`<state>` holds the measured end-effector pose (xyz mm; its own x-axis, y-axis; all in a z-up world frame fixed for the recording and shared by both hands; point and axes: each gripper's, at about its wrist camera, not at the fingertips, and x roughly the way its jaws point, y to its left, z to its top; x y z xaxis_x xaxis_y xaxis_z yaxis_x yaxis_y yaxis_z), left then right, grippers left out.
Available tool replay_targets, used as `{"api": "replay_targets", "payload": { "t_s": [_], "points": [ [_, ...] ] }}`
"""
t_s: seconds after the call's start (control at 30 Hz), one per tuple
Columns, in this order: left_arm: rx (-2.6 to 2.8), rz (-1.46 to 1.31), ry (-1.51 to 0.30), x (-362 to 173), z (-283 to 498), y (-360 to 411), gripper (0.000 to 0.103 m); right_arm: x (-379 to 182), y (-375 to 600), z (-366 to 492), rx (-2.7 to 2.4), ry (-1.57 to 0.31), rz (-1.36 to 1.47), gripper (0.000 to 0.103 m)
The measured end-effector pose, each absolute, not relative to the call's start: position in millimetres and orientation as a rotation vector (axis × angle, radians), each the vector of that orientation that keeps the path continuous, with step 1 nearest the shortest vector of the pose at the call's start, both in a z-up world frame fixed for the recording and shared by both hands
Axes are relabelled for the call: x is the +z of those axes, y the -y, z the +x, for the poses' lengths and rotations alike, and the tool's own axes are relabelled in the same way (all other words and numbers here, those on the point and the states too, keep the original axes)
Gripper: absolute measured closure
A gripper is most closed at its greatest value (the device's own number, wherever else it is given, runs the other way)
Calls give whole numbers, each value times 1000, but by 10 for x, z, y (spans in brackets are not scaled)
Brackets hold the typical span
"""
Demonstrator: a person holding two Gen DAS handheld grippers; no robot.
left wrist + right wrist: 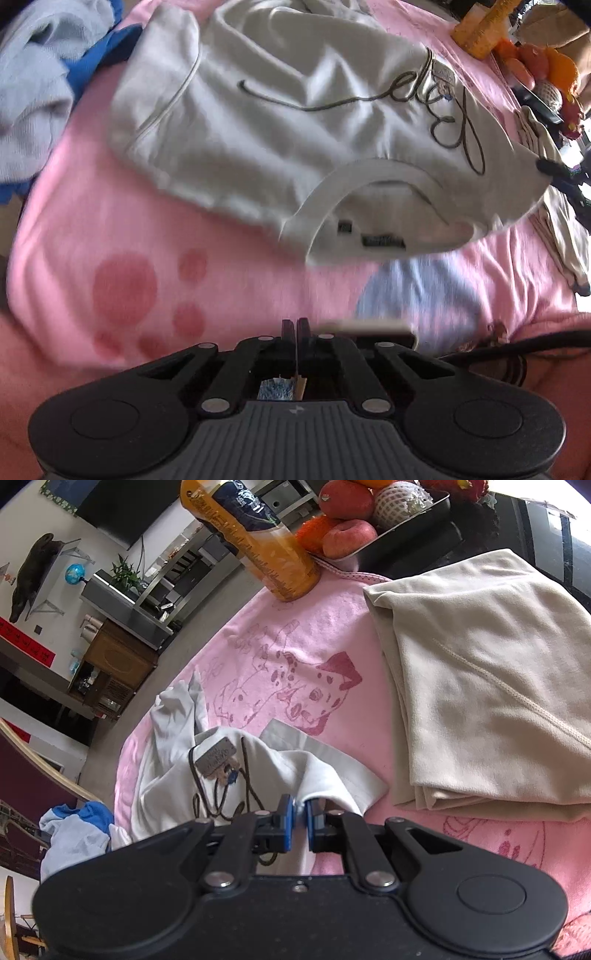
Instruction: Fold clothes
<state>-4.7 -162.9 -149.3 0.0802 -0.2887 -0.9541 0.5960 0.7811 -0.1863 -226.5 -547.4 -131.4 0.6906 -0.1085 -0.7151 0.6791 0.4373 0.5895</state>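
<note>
The white sweatshirt [280,122] lies spread over the middle of the pink blanket [110,229], collar toward the near edge, script lettering up. It looks light, soft and limp, so it should sag wherever unsupported; the firmer collar rib or a shoulder seam seems the best hold. The right gripper [300,821] pinches a bunched white fold. The left gripper [296,328] hangs above bare blanket, jaws nearly together, holding nothing visible.

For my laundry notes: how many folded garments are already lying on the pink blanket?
1: the folded beige garment at right on the pink blanket. The white shirt is unfolded; others may be hidden.
</note>
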Motion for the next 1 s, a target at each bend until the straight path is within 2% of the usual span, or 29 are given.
{"api": "replay_targets", "payload": {
  "t_s": [0.03, 0.1, 0.2, 0.37, 0.53, 1.0],
  "points": [
    [-666, 252, -1318, -1437, -16, 1551, 84, -1314, 5470, -2263, -533, -656, 1008, 94],
    [-633, 178, -1267, -1299, 100, 1397, 64, -1316, 5466, -2264, -529, -656, 1010, 94],
    [-531, 50, -1219, -1176, 407, 1152, 51, -1332, 5474, -2271, -521, -653, 1033, 94],
    [-395, -134, -1261, -1353, 934, 961, 51, -1347, 5475, -2268, -504, -648, 1056, 94],
    [-336, -172, -1257, -1506, 1235, 1001, 51, -1354, 5471, -2263, -484, -639, 1073, 93],
    [-411, -261, -1240, -1687, 1349, 1076, 53, -1357, 5460, -2225, -482, -642, 1065, 93]
  ]
}}
